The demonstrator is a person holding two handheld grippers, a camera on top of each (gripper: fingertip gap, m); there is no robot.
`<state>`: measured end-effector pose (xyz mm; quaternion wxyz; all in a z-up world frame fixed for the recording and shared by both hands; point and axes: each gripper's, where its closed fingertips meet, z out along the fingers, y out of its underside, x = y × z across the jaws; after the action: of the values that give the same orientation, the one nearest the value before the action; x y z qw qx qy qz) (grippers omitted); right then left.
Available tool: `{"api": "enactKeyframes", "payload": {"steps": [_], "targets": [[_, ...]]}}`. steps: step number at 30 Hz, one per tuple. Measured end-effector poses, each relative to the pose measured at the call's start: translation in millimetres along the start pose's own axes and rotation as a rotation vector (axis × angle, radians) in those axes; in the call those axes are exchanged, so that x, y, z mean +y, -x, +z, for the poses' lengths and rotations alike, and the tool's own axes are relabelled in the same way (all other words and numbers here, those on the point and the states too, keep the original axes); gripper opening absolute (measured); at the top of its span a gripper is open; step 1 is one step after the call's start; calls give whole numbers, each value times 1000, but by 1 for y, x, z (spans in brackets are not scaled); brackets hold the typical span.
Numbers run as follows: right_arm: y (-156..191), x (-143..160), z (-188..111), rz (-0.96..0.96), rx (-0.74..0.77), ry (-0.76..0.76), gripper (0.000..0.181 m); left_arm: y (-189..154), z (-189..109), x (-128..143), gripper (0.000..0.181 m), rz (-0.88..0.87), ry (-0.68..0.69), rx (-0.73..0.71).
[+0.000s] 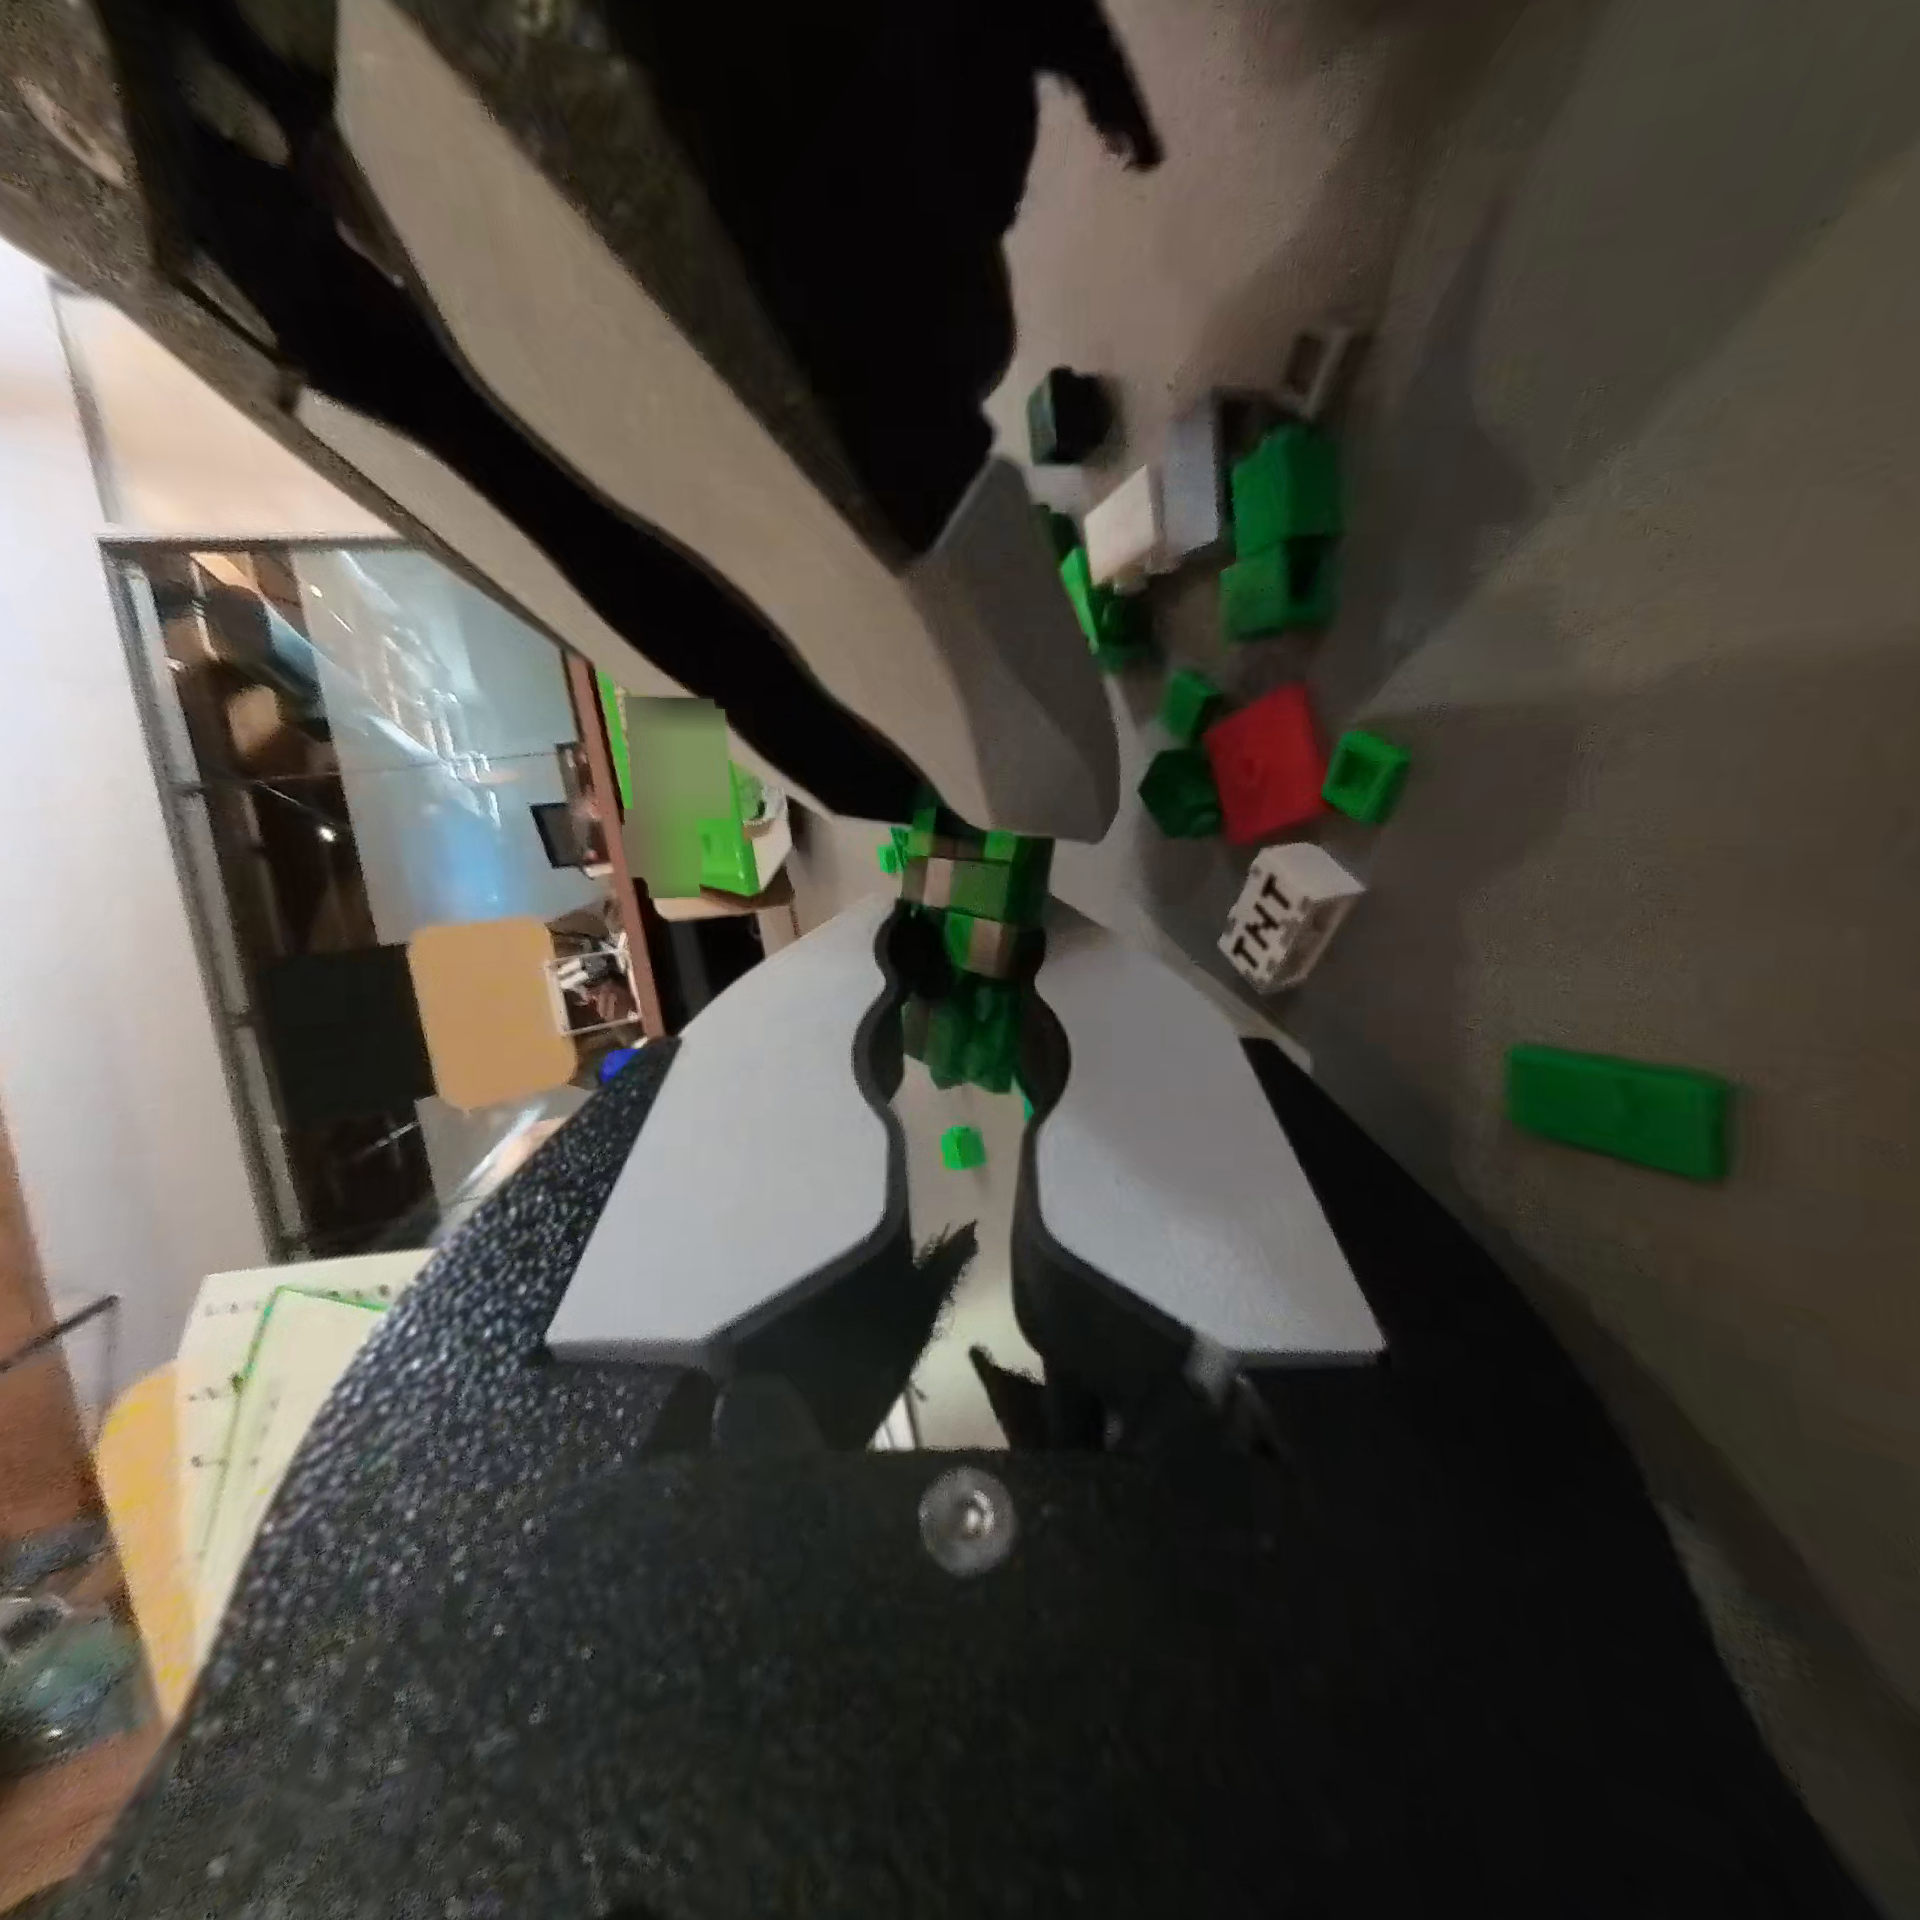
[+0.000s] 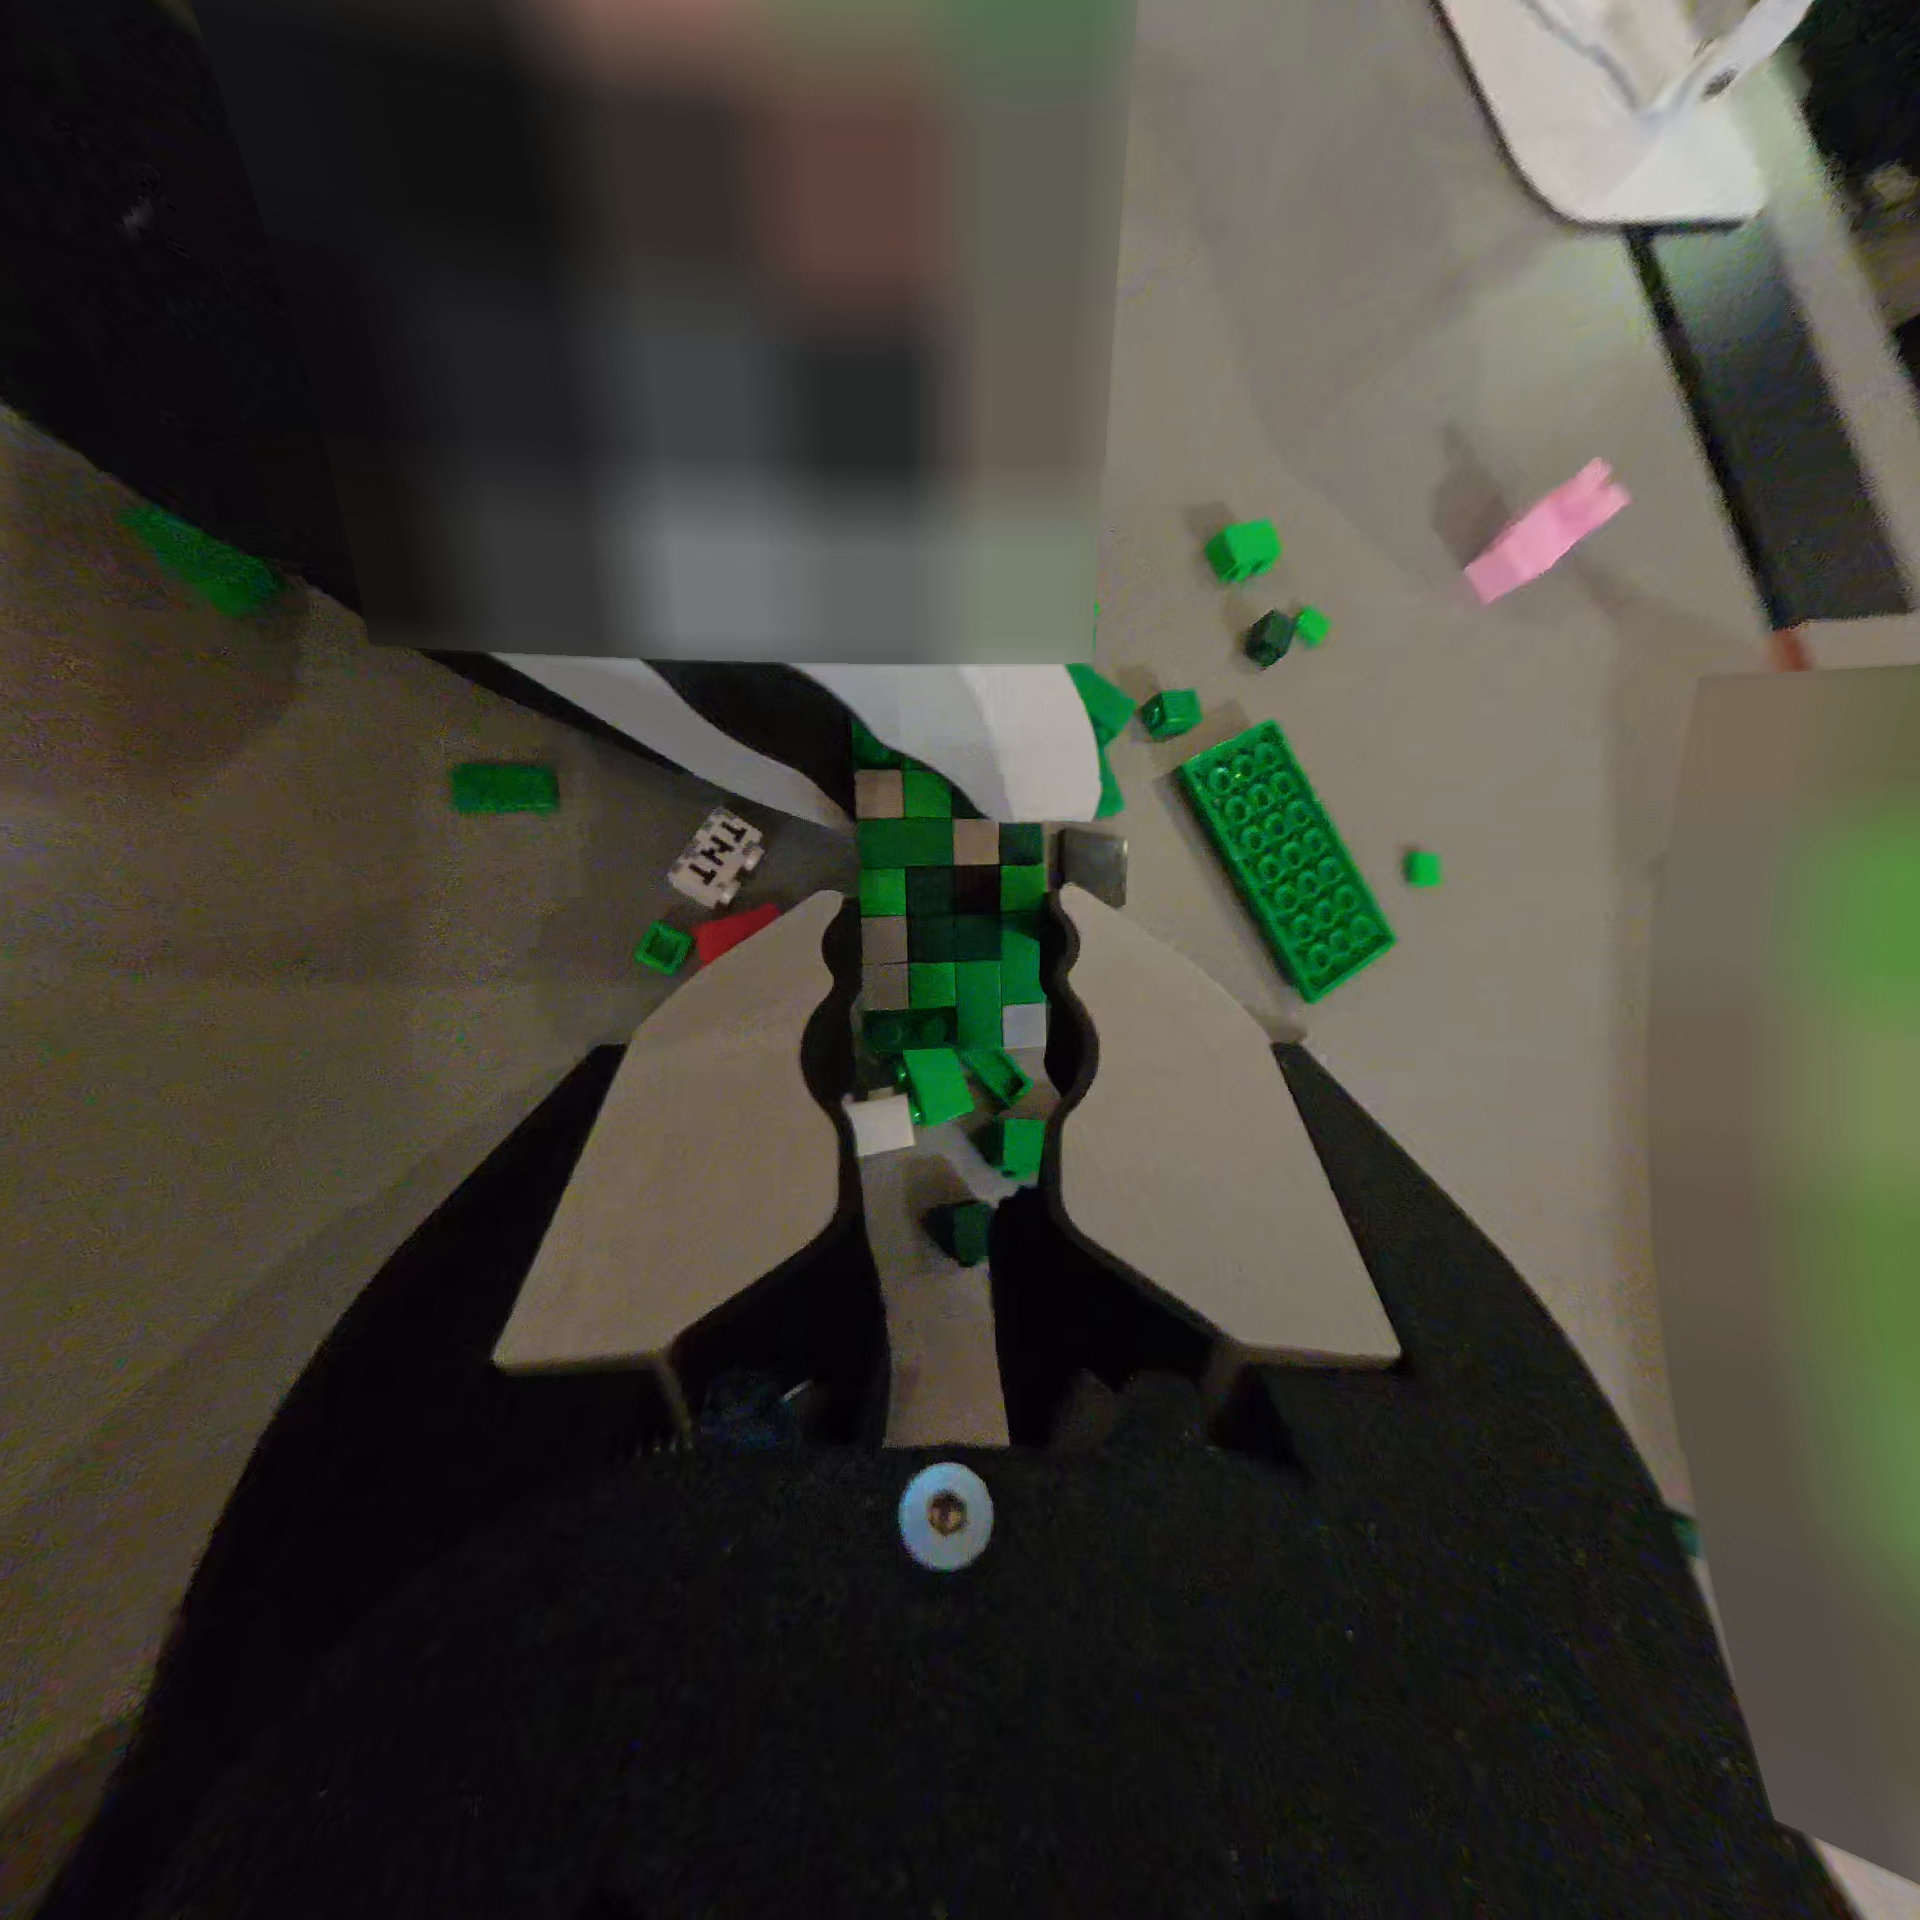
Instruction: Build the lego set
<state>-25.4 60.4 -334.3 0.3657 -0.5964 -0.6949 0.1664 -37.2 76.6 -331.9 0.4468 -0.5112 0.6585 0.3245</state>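
Note:
A partly built green model (image 2: 951, 914), made of green, dark green, grey and white bricks, is held between both grippers above the grey table (image 2: 312, 1039). My right gripper (image 2: 951, 899) is shut on its lower part. My left gripper (image 1: 966, 925) is shut on the same model (image 1: 982, 883) from the opposite side. The left gripper's white and black fingers (image 2: 956, 727) reach it from the top of the right wrist view. One right finger (image 1: 1018, 707) crosses the left wrist view from the upper left and hides part of the model.
Loose pieces lie on the table: a long green studded plate (image 2: 1283, 857), a pink brick (image 2: 1548, 530), a white printed block (image 1: 1288, 930), a red brick (image 1: 1268, 764), a flat green plate (image 1: 1621, 1112), and small green, white and grey bricks (image 1: 1283, 530). Small bricks (image 2: 935, 1081) lie under the model. Both grippers' tips are close together, under 4 cm apart. Both grippers' tips are roughly 8 centimeters from the long green studded plate (image 2: 1283, 857).

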Motion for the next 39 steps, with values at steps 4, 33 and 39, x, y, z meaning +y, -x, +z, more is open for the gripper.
{"api": "enactKeyframes", "payload": {"steps": [4,33,39], "targets": [[0,0,-2,61,-41,-39,33,2,0,-2,15,-31,-29,-5],[10,-13,-21,530,-490,-322,31,13,-15,-11,6,228,-166,-204],[4,-7,-24,577,-522,-360,10,13,-13,-16,6,207,-198,-237]]}}
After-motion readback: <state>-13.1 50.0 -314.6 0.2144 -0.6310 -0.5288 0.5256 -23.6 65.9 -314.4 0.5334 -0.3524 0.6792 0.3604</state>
